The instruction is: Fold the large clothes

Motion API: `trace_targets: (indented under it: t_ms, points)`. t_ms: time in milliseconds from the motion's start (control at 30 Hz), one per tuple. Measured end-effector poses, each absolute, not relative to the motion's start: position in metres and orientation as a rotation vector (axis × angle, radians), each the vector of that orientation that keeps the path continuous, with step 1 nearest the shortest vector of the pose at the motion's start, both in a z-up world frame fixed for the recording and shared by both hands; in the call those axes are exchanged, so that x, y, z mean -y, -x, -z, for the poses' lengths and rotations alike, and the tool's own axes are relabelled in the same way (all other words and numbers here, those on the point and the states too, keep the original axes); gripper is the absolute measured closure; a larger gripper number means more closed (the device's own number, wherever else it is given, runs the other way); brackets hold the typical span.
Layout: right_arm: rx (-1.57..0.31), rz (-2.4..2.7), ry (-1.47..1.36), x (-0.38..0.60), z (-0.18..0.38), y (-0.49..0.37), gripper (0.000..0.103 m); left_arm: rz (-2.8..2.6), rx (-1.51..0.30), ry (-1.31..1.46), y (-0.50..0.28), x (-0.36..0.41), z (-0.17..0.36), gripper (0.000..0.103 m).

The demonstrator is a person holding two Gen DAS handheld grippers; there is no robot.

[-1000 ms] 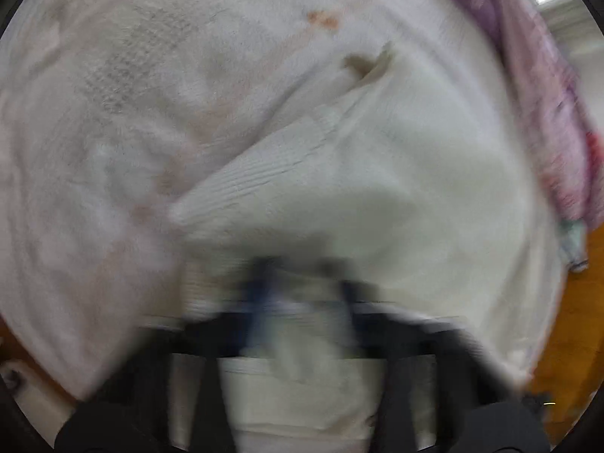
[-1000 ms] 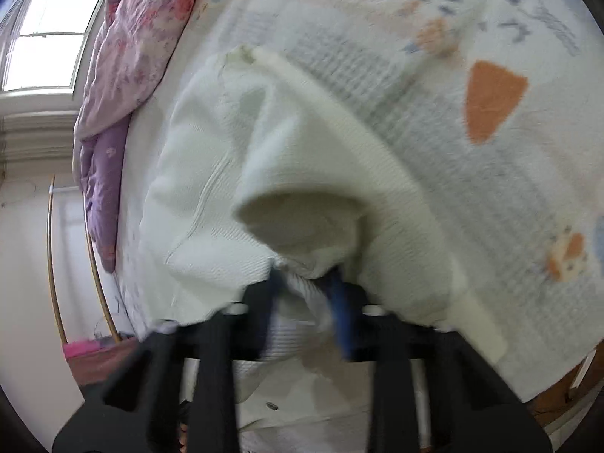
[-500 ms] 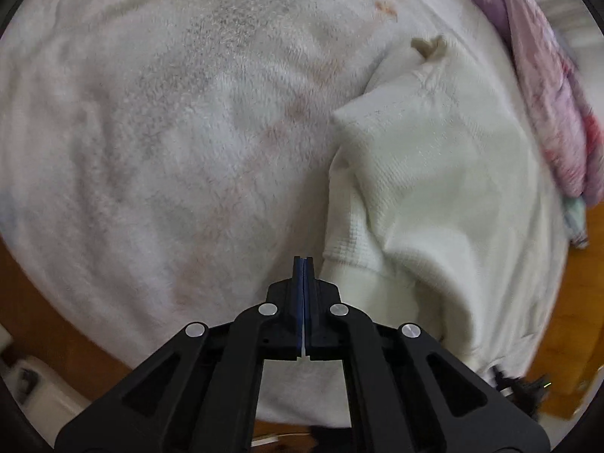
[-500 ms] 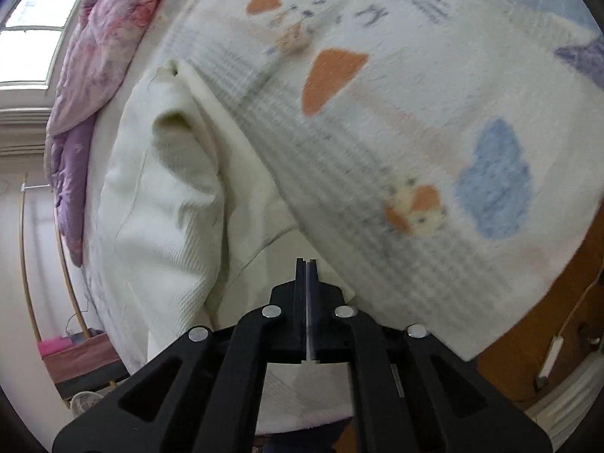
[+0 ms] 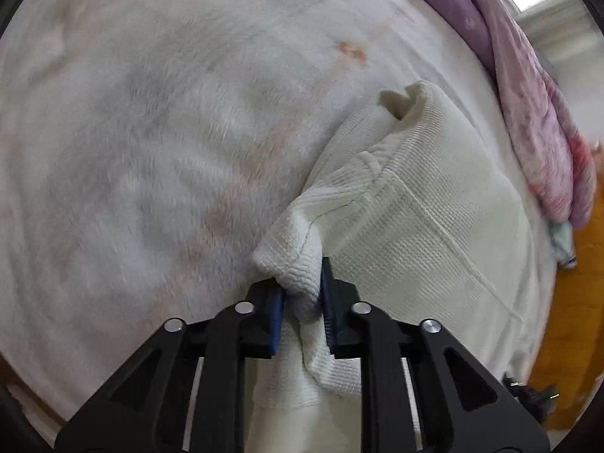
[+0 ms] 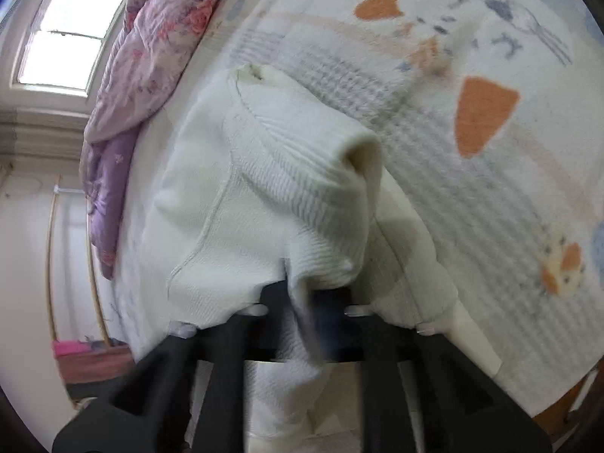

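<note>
Sweater (image 5: 415, 234), cream waffle knit, bunched on the bed, near its edge. Nearest the left lens: left claw (image 5: 302, 302) clamped on a pinched fold of the sweater's edge, blue pads pressing knit from both sides, jaws having just parted slightly to take the thick cloth. Nearest the right lens: right claw (image 6: 313, 317) blurred, nearly closed, pinching the sweater (image 6: 264, 204) too, with a rolled sleeve or hem humped just above the tips. Beyond both grips, the garment's body lying slack on the blanket (image 5: 170, 132), a cuff poking up at its far end. Farther off, orange patches printed on the blanket (image 6: 483, 113), then a purple floral quilt (image 6: 151, 37) heaped along the far side, then a window (image 6: 68, 37).

Step in hand, by judgement: both corners gripped, ready for a fold. Next move likely calls for lifting together, keeping the edge taut, carrying it over the body and laying it flat; uneven lift risks a crooked fold.
</note>
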State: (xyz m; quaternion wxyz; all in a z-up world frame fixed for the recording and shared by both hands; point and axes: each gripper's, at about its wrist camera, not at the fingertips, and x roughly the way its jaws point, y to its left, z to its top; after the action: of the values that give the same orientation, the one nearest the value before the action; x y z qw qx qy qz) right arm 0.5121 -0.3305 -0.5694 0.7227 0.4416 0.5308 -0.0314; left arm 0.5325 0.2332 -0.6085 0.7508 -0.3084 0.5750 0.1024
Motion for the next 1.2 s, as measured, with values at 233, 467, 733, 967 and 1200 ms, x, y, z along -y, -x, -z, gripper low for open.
trace_targets:
  t_ms: [233, 467, 733, 967, 1200]
  points:
    - [-1.219, 0.078, -0.869, 0.341, 0.533, -0.483, 0.099, -0.161, -1.256, 0.641, -0.493, -0.237, 0.56, 0.09]
    - [-1.369, 0.177, -0.86, 0.342, 0.576, -0.474, 0.085, -0.191, -1.34, 0.731, -0.467, -0.238, 0.604, 0.063]
    - [-1.22, 0.147, -0.431, 0.274, 0.486, -0.499, 0.074, -0.208, -1.303, 0.746, -0.457, -0.242, 0.599, 0.027]
    - [-1.183, -0.225, -0.282, 0.133, 0.501, -0.606, 0.096, -0.125, -1.334, 0.799, -0.443, -0.232, 0.629, 0.02]
    - [-1.331, -0.142, -0.286, 0.105, 0.588, -0.616, 0.1, -0.09, -1.324, 0.776, -0.447, -0.222, 0.634, 0.016]
